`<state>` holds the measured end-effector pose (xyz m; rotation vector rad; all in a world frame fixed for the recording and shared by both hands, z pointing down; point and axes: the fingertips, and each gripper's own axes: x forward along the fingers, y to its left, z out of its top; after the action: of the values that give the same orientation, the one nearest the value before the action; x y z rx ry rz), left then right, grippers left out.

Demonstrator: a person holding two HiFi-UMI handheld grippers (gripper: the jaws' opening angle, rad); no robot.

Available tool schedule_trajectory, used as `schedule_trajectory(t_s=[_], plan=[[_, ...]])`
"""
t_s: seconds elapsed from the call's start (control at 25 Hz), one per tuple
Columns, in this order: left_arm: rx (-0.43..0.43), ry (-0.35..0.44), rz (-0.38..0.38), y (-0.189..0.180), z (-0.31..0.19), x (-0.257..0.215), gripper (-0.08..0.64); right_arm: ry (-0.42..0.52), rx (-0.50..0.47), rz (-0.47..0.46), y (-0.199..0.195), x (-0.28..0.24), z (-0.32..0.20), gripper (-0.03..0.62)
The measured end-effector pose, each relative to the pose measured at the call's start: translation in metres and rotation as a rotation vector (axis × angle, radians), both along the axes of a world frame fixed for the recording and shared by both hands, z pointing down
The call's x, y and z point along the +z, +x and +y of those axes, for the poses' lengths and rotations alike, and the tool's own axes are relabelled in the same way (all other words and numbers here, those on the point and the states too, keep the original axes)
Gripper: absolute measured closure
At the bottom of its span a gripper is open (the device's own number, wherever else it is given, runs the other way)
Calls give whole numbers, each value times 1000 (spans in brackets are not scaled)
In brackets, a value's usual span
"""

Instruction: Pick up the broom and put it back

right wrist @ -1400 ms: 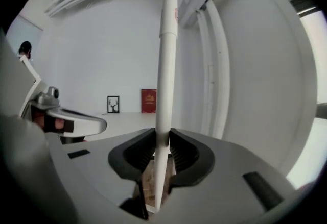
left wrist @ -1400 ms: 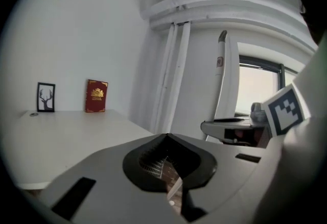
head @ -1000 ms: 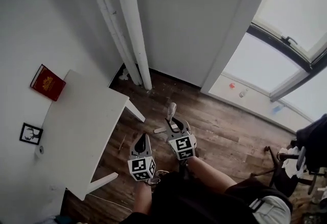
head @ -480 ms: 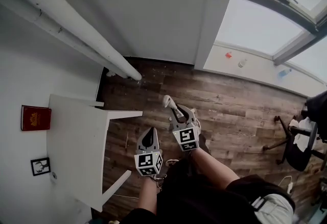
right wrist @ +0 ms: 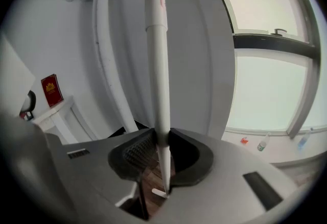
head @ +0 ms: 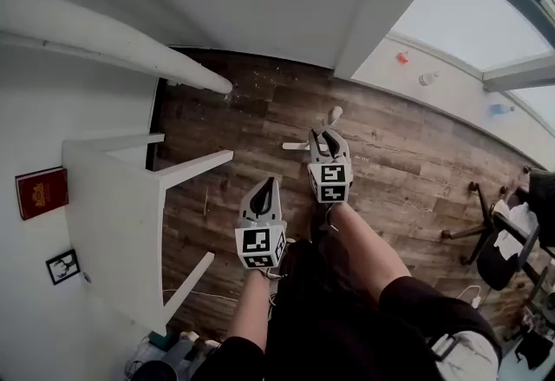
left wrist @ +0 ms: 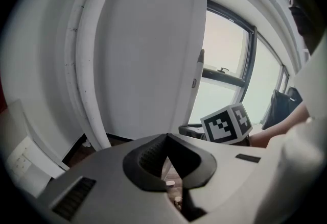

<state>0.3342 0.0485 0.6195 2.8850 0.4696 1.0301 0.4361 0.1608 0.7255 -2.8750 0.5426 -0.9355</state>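
The broom shows as a white handle (right wrist: pixel 157 65) that rises straight up from my right gripper (right wrist: pixel 162 139), whose jaws are shut on it. In the head view that gripper (head: pixel 325 138) is held over the wooden floor, and the handle's end (head: pixel 332 116) sticks out beyond its tips. The broom's head is not visible. My left gripper (head: pixel 266 186) hangs lower and to the left, jaws shut with nothing between them. In the left gripper view its tips (left wrist: pixel 166 141) meet, and the right gripper's marker cube (left wrist: pixel 226 123) shows to the right.
A white table (head: pixel 113 223) stands at the left by the wall, with a red book (head: pixel 41 192) and a small picture frame (head: pixel 62 266). White pipes (head: pixel 113 49) run along the wall. A window (head: pixel 486 15) and an office chair (head: pixel 507 232) are at the right.
Both grippers have swung across the room, the right one still gripping the broom handle. The view has turned, so the table and pipes now sit further left.
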Motion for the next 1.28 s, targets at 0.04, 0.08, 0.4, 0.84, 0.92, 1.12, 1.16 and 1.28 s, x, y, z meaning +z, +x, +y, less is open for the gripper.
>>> schedule_trajectory(t_s=[0.04,0.08,0.4,0.84,0.92,1.12,1.16,1.28], plan=[[-6,13,-5,9,3,8,559,-9,-3,-8,11,10,6,494],[-13,24,-11,18,4,16,559,-17,-7,-16,22,18,11,494],[45,43,-27,80,30,33,558,-34,18,14,125,35,38,494],[55,22,-18,103,41,14,559,10,80,-54,223,59,60,494],[51,24,-21,102,43,12,559,33,100,-76,236,61,66,494],[48,20,-38,89,42,14,558,-27,72,-66,237,61,73,422],[51,19,-41,87,42,15,558,-40,63,-61,232,59,72,414],[63,14,-33,86,45,14,559,-60,41,-22,209,47,72,414]])
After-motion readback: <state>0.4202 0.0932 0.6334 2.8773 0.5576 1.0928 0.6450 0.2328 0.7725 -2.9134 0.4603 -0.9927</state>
